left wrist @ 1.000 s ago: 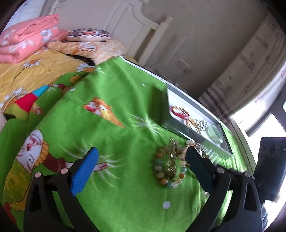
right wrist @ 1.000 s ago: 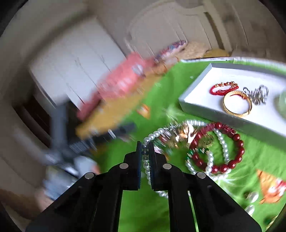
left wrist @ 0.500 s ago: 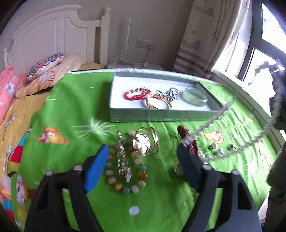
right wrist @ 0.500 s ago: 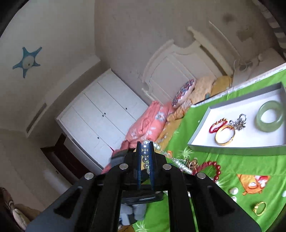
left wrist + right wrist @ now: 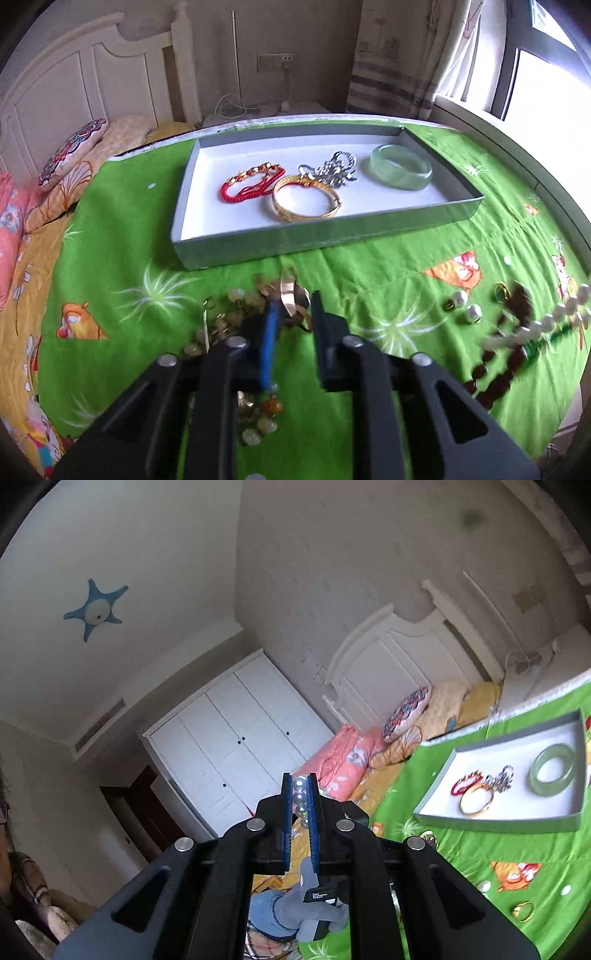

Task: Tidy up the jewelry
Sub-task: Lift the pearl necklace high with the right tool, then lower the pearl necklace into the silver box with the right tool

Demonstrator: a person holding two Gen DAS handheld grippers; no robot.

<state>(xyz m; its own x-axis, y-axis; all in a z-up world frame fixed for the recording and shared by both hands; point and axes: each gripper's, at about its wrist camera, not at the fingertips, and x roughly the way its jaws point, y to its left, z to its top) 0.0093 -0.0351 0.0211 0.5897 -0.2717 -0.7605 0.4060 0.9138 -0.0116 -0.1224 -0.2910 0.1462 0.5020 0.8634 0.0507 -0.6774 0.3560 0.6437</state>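
Observation:
On the green cloth, my left gripper (image 5: 293, 306) points down at the jewelry pile; its jaws are closing, with a gold open bangle (image 5: 290, 297) between the fingertips, which seem to touch it. My right gripper (image 5: 300, 797) is held high and level, shut on a pearl necklace (image 5: 300, 794). The pearl strand (image 5: 546, 325) hangs at the right edge of the left wrist view. The grey tray (image 5: 236, 247) holds a red cord bracelet (image 5: 251, 184), a gold bangle (image 5: 306, 201), a silver piece (image 5: 328, 171) and a jade bangle (image 5: 400, 171).
A multicolour bead bracelet (image 5: 258, 417) lies under my left gripper. A dark red bead bracelet (image 5: 495, 384) and small rings and pearl studs (image 5: 461, 299) lie to the right. Pillows (image 5: 74, 151) and a headboard stand at the left, a window at the right.
My left gripper swung round to face the tray, went to the pile and closed from wide to narrow around the gold bangle. My right gripper rose, lifting the pearl necklace off the cloth.

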